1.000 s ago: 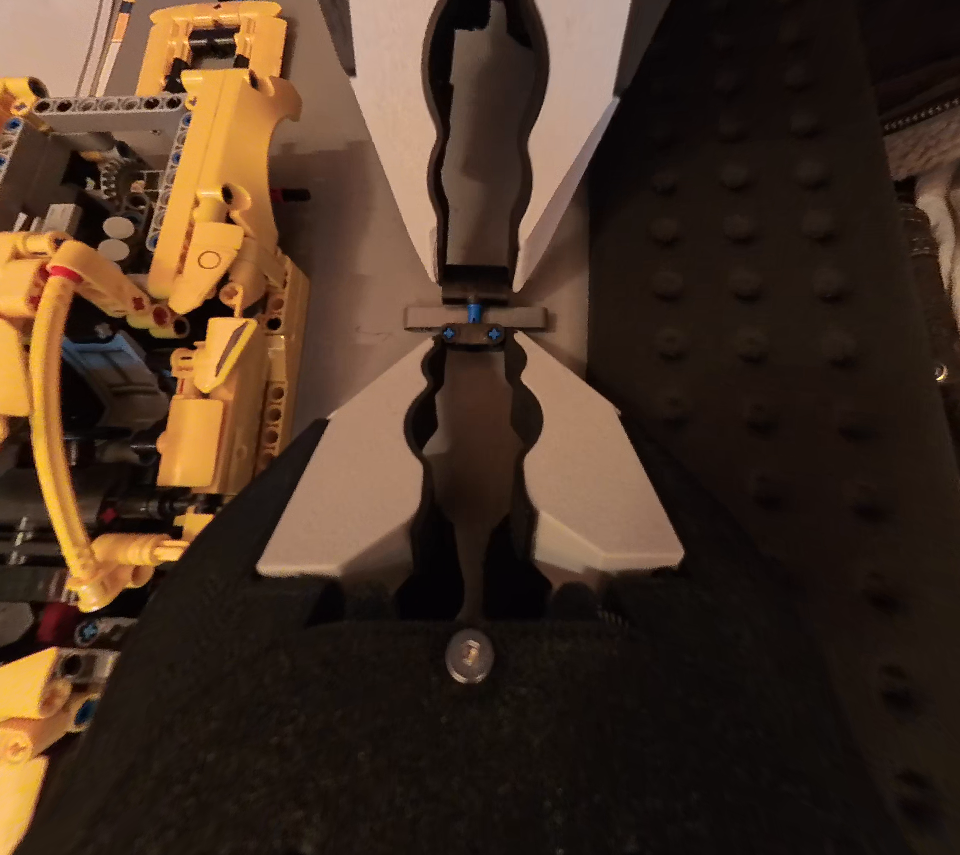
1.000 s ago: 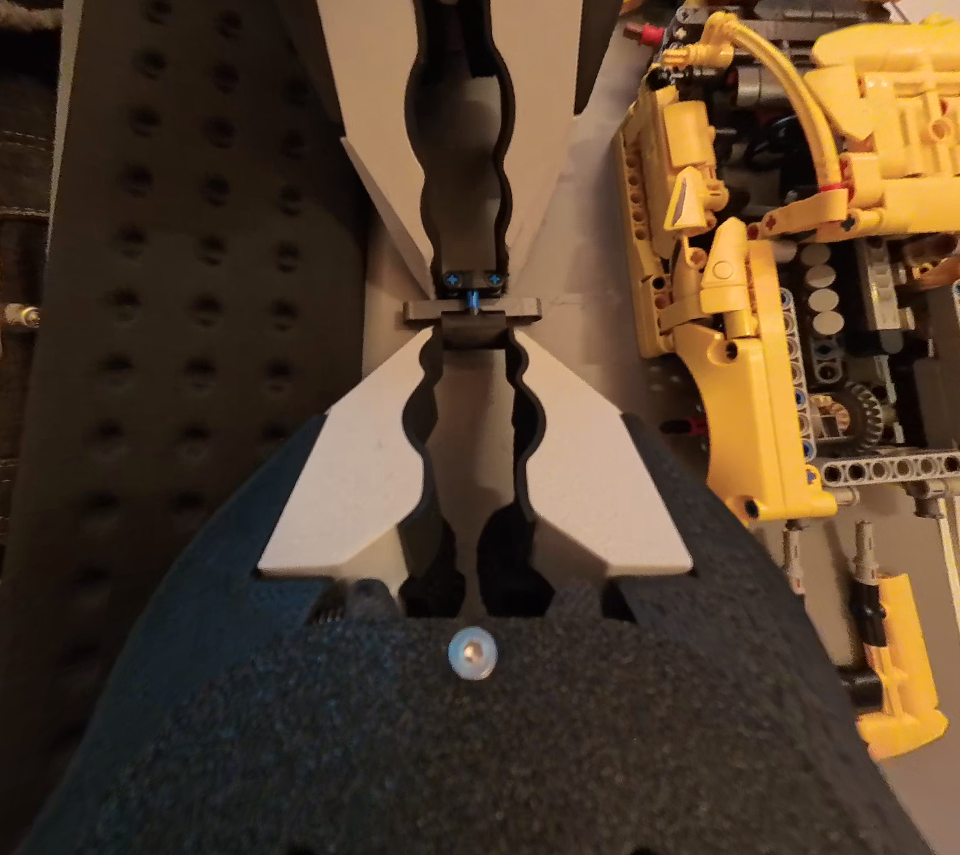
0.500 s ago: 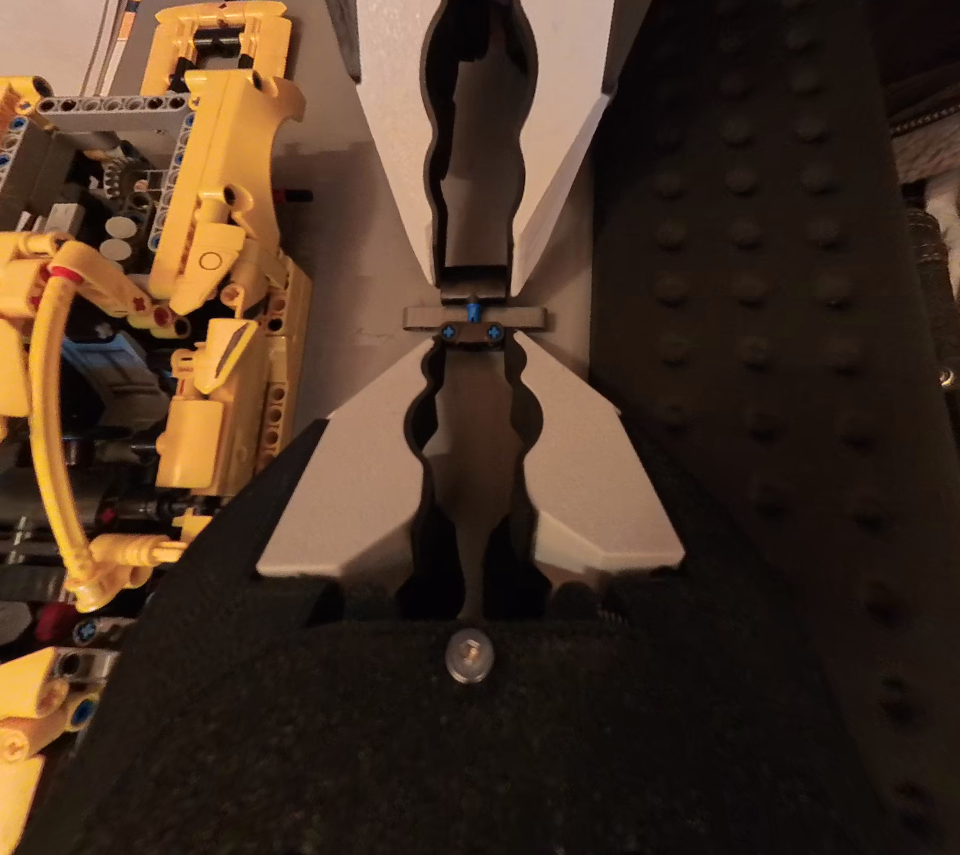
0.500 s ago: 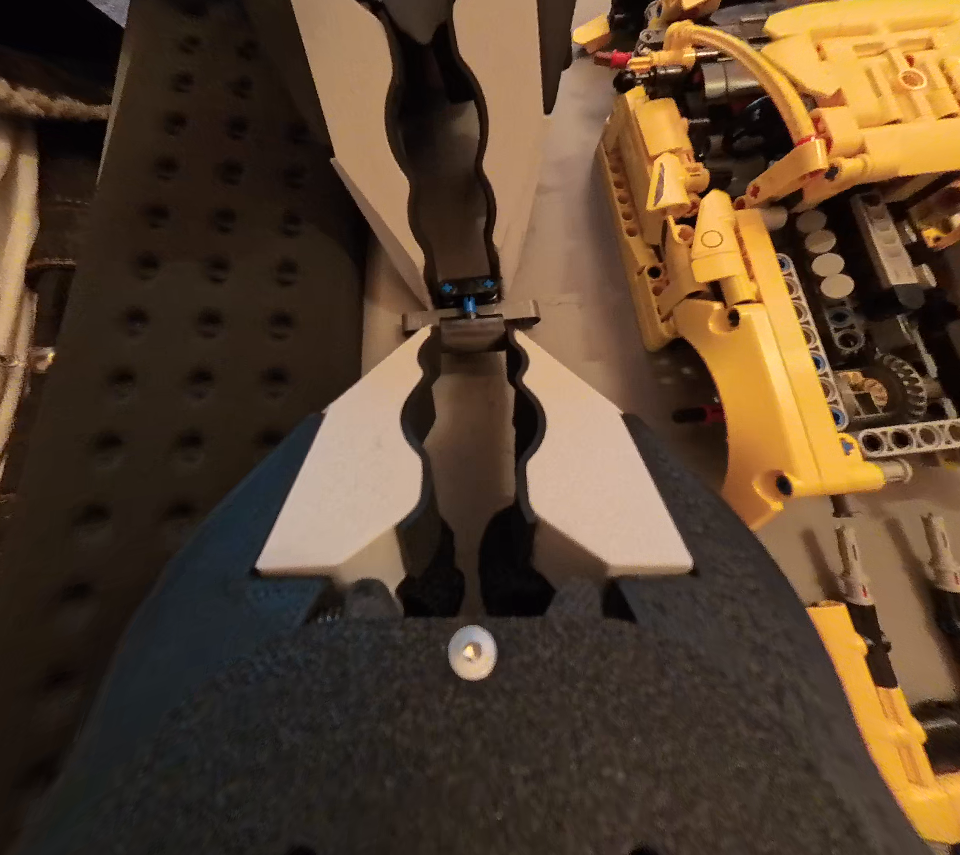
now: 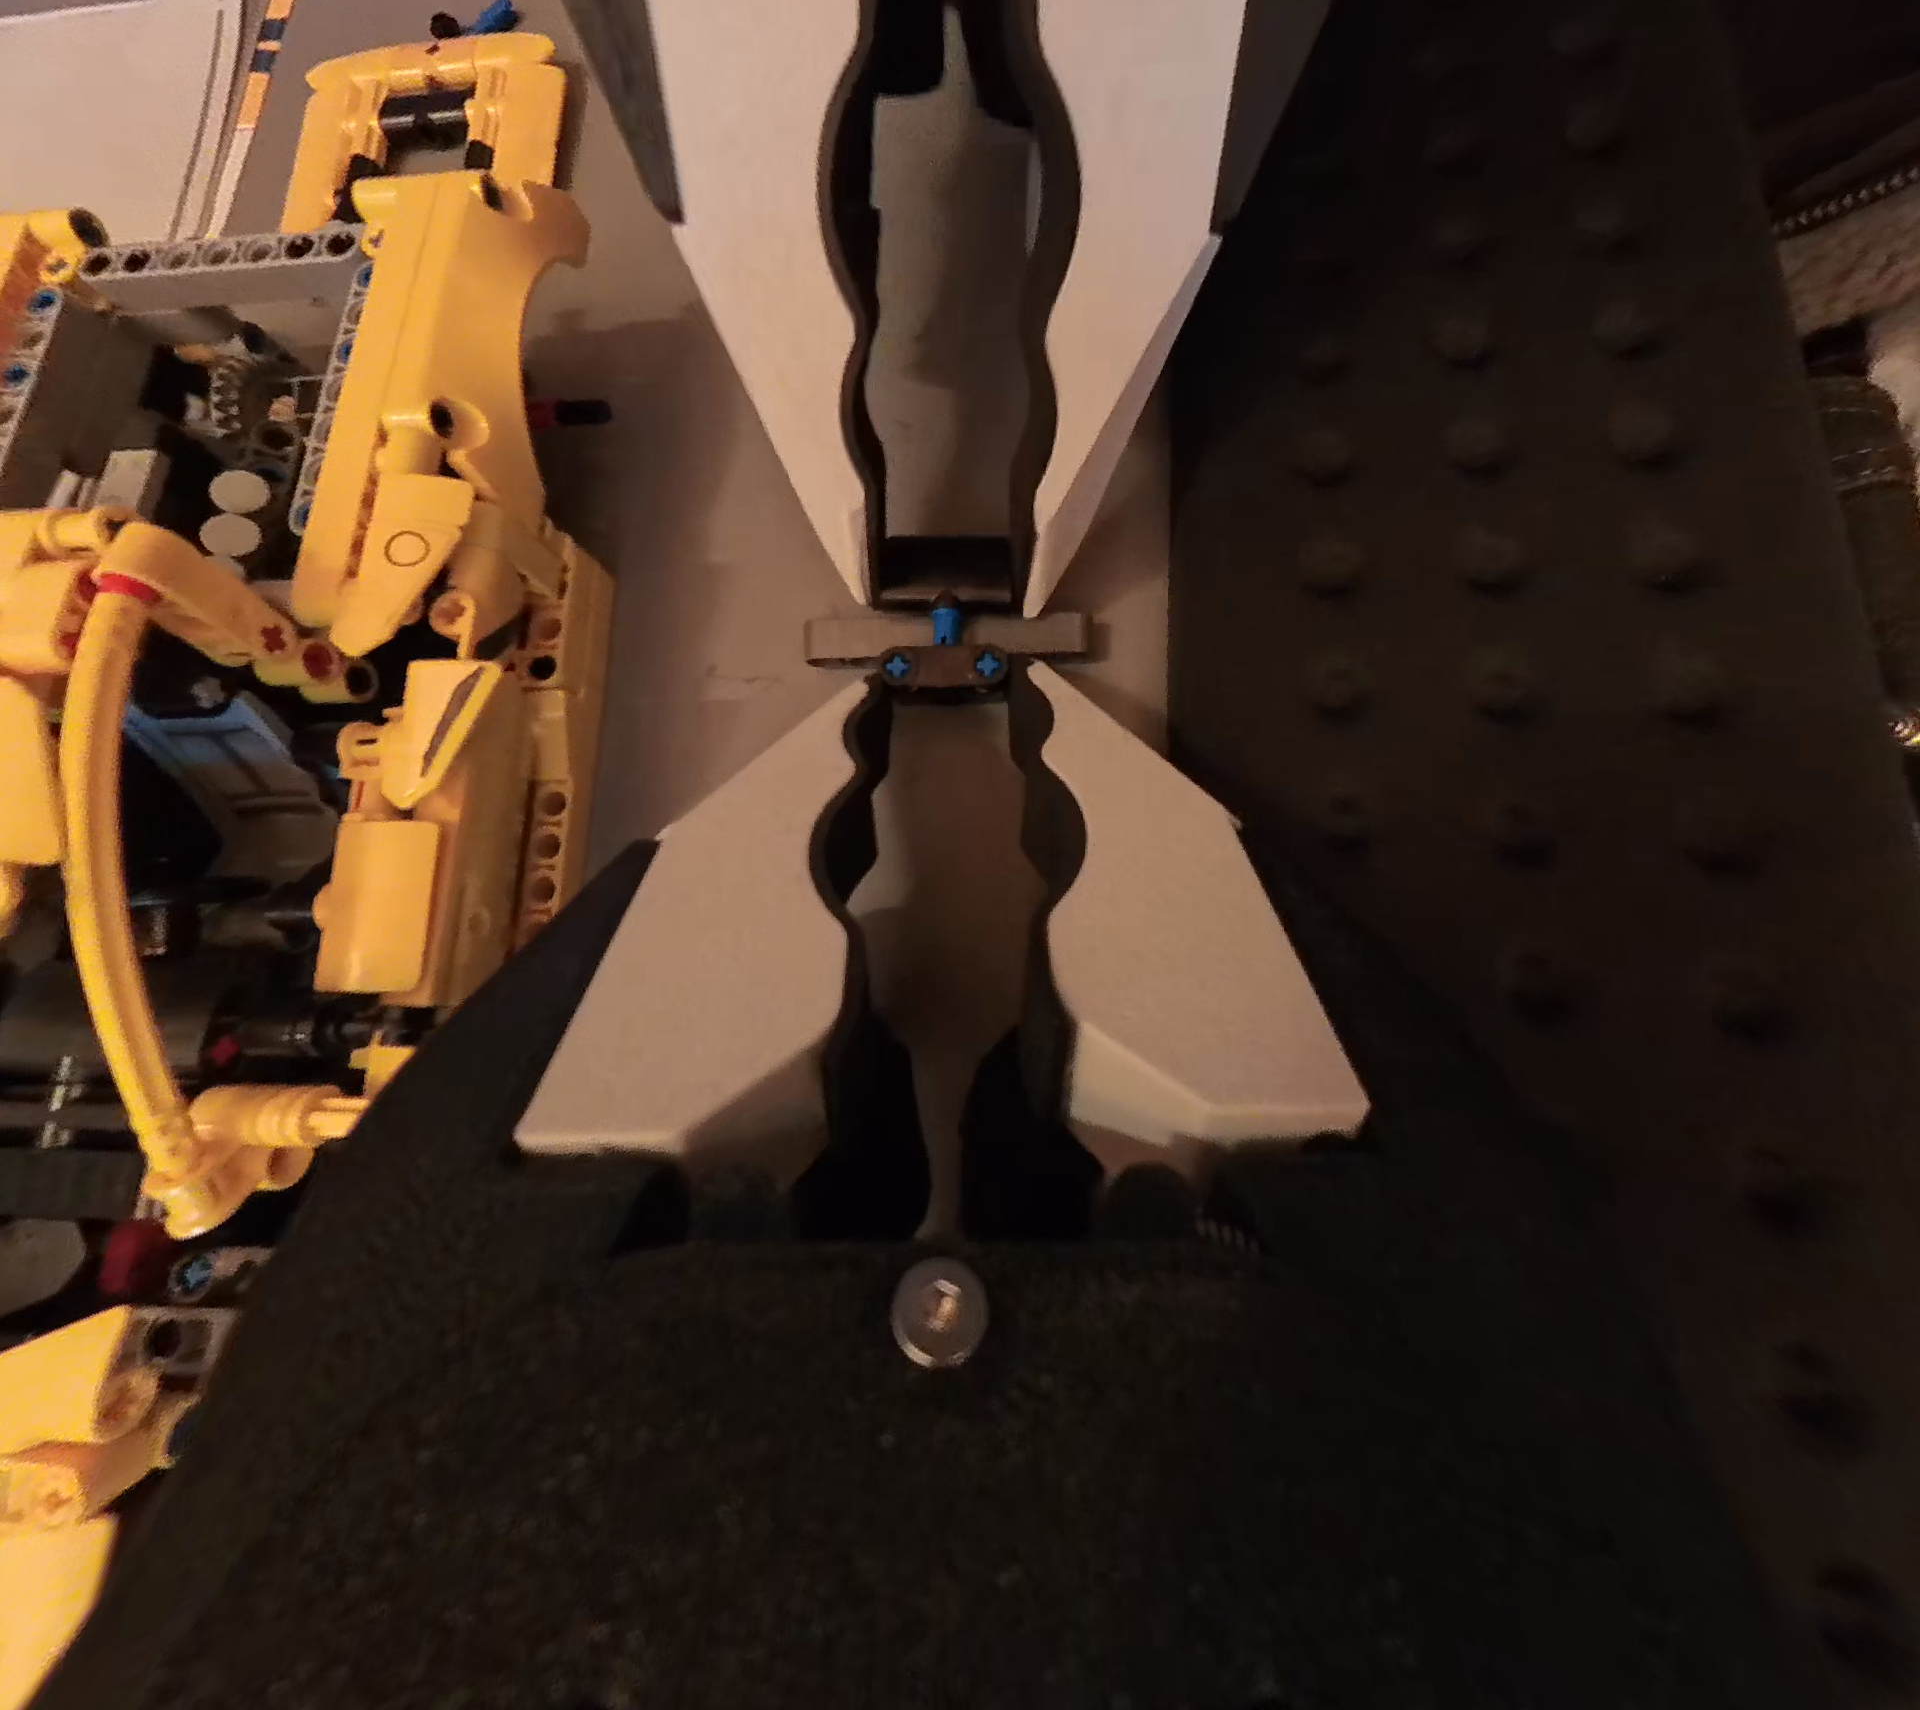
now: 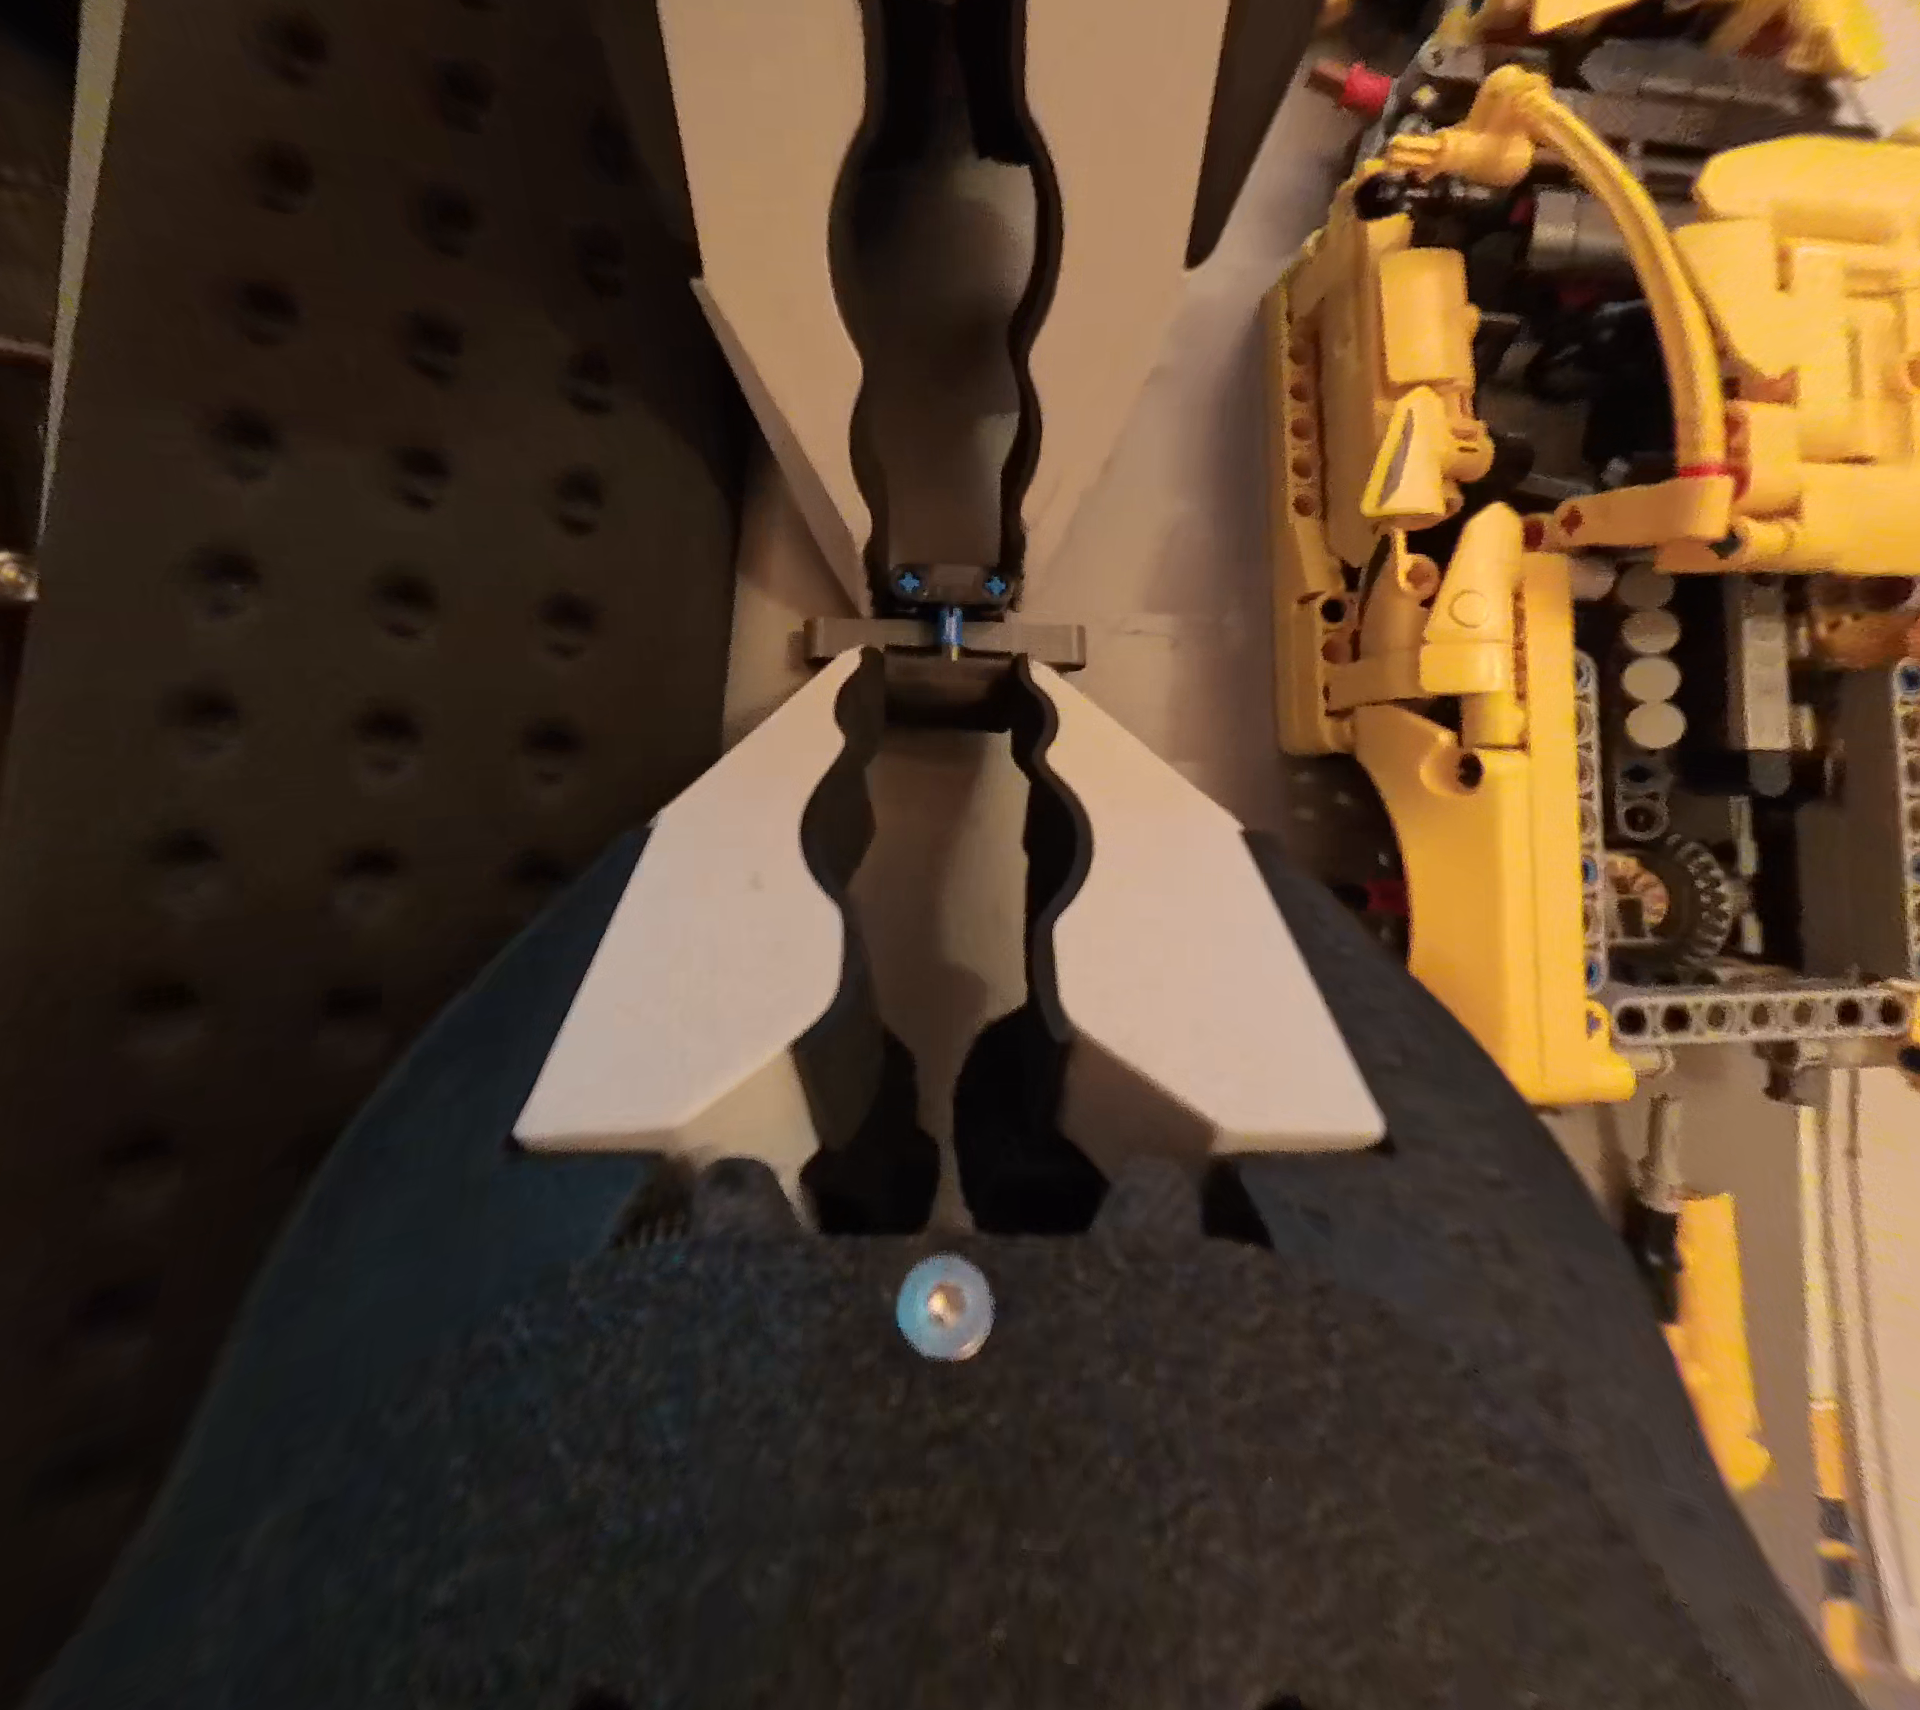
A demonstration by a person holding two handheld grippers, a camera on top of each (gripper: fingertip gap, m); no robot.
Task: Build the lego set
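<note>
We saw the left gripper (image 5: pixel 945 692) pinching a short black connector (image 5: pixel 943 666). The right gripper (image 6: pixel 943 696) pinched a grey beam (image 6: pixel 943 640); the yellow model (image 6: pixel 1558 621) lay at 3 o'clock.

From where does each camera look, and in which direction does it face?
Left wrist view: on the left gripper, looking along its fingers at the opposing right gripper; yellow model on its left.
Right wrist view: on the right gripper, facing the left gripper; yellow model on its right.
Shared: the grey beam, blue pin, both grippers.
</note>
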